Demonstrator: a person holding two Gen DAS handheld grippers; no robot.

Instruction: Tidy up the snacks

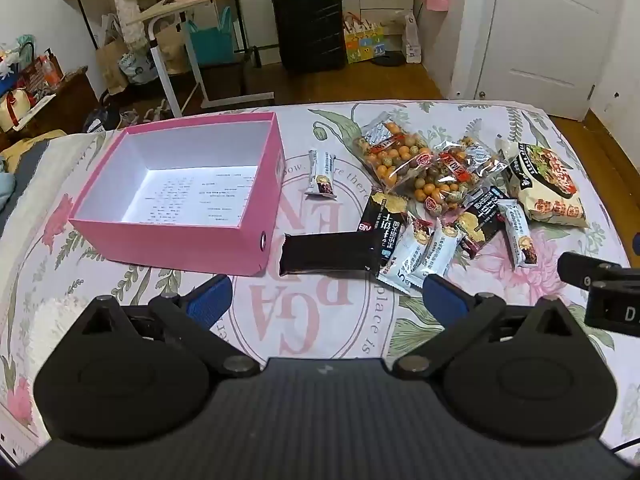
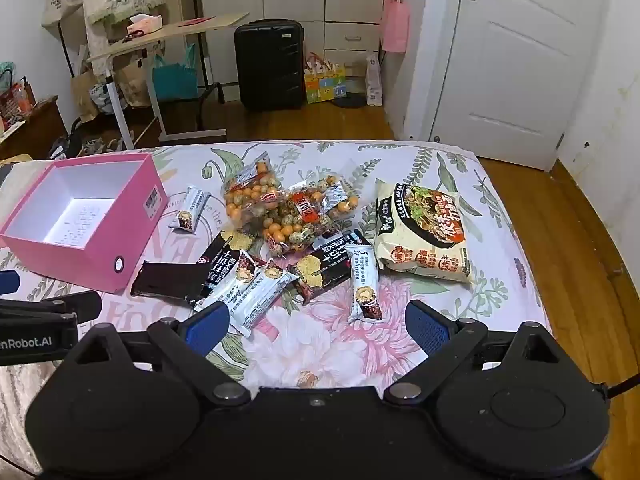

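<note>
An open pink box (image 1: 176, 236) (image 2: 96, 252) with a white inside sits empty on the flowered bed cover, at the left. A pile of snacks lies to its right: bags of coated peanuts (image 1: 404, 156) (image 2: 288, 212), black cracker packs (image 1: 332, 256) (image 2: 176, 280), several white snack bars (image 1: 320, 172) (image 2: 364, 284) and a noodle pack (image 1: 548, 184) (image 2: 424, 232). My left gripper (image 1: 326, 298) is open and empty, just short of the black pack. My right gripper (image 2: 318, 324) is open and empty, near the white bars.
The bed cover (image 1: 320, 320) ends at a far edge with wooden floor beyond. A black suitcase (image 1: 308, 24), a rolling side table (image 1: 188, 0), bags and a white door (image 2: 516, 60) stand behind. The right gripper's body (image 1: 600, 280) shows at the left wrist view's right edge.
</note>
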